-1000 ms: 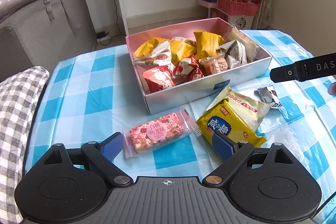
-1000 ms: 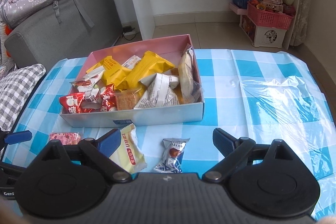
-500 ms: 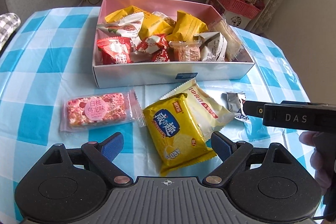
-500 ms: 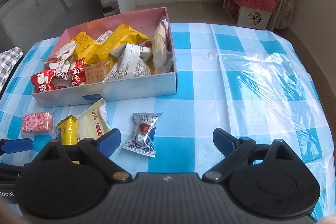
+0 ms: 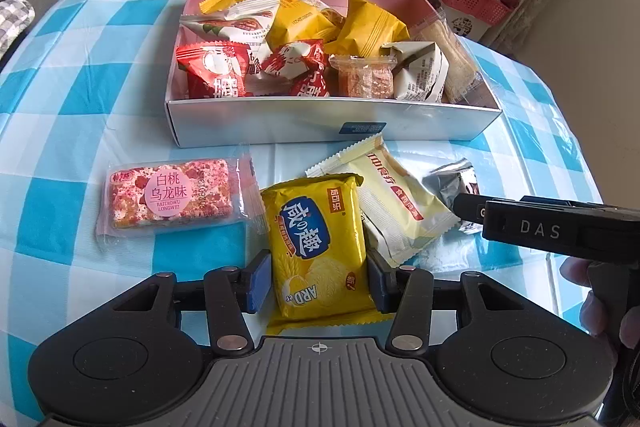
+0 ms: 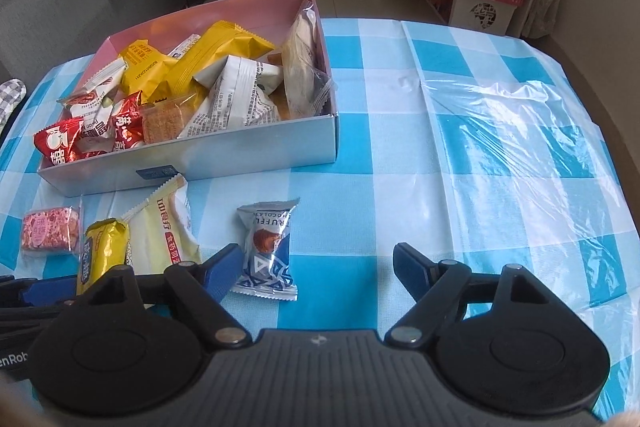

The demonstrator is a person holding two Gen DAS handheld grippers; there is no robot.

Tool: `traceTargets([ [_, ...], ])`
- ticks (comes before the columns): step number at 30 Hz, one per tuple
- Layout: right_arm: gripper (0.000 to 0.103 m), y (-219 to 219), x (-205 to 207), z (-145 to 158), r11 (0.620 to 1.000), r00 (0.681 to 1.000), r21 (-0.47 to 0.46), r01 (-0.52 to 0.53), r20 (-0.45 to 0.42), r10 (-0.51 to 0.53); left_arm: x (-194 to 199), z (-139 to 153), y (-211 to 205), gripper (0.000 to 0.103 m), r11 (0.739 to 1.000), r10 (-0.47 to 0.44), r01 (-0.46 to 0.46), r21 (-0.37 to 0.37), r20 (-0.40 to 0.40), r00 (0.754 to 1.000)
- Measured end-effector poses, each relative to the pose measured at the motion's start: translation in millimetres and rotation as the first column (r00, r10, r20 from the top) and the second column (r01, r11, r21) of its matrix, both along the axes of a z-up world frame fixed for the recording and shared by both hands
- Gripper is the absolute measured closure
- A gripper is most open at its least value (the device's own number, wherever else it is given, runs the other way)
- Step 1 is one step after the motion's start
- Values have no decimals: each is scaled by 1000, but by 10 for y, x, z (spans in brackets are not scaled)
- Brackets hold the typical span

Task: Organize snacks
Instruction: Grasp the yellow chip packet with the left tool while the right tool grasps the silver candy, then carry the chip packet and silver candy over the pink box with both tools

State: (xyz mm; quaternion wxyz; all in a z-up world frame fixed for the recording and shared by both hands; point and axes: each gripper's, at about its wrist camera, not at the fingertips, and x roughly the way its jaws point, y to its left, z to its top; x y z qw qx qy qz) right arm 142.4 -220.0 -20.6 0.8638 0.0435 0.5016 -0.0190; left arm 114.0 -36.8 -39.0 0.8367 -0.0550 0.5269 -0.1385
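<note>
Yellow cracker pack (image 5: pixel 318 247) flat on tabletop (image 5: pixel 80 99), lengthwise near-to-far, between left claw (image 5: pixel 318 281) just narrowed, pads alongside its edges.

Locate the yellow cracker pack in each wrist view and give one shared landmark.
Left wrist: yellow cracker pack bottom centre, between the left gripper pads.
Right wrist: yellow cracker pack far left, seen edge-on, beside the cream packet.
Shared landmark: the pink-lined box just behind it.
</note>
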Motion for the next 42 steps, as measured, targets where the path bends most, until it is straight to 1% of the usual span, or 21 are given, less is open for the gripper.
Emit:
traceTargets([
  [2, 31, 5, 13, -19, 1000, 1000, 4, 2, -8, -2, -23, 8, 19, 57, 1000, -12, 11, 17, 4, 1000],
  [4, 38, 18, 24, -32, 1000, 1000, 8, 1, -16, -1, -58, 16, 30, 57, 998, -28, 27, 54, 15, 1000],
  [6, 39, 47, 31, -34, 1000, 1000, 3, -8, -13, 8, -105, 14, 29, 57, 994, -48, 45, 100, 29, 998],
  [9, 44, 127, 26, -47, 998, 999, -29, -46, -5, 46, -210, 11, 22, 57, 980, -101, 90, 178, 58, 993],
  [11, 48, 198, 8, -49, 994, 996, -69, -86, 12, 87, -272, 1, 11, 57, 971, -133, 115, 210, 72, 989],
  [12, 56, 222, 3, -43, 992, 994, -75, -106, 19, 107, -302, -6, 7, 57, 966, -150, 129, 225, 80, 985],
  [15, 73, 293, -11, -8, 984, 986, -84, -160, 30, 163, -351, -32, -10, 56, 954, -189, 161, 252, 89, 978],
  [16, 78, 326, -25, 0, 979, 982, -94, -180, 33, 184, -349, -49, -6, 56, 953, -194, 168, 251, 81, 978],
  [18, 80, 383, -50, 7, 972, 977, -122, -202, 36, 208, -352, -73, 12, 54, 955, -194, 171, 242, 75, 978],
  [20, 81, 390, -64, 15, 972, 978, -120, -203, 34, 208, -336, -71, 24, 54, 955, -200, 177, 237, 75, 977],
  [26, 81, 300, -28, 52, 984, 985, -55, -169, 18, 170, -304, -49, 123, 57, 970, -164, 150, 192, 63, 984],
  [30, 81, 234, -20, 129, 990, 990, -4, -139, 23, 139, -275, -11, 204, 58, 980, -138, 131, 147, 42, 989],
  [32, 81, 218, -33, 187, 991, 991, 13, -133, 37, 132, -271, 32, 237, 58, 986, -130, 125, 111, 34, 991],
  [42, 81, 148, -52, 372, 990, 990, 89, -114, 89, 106, -254, 249, 280, 59, 993, -111, 107, 56, 74, 991],
])
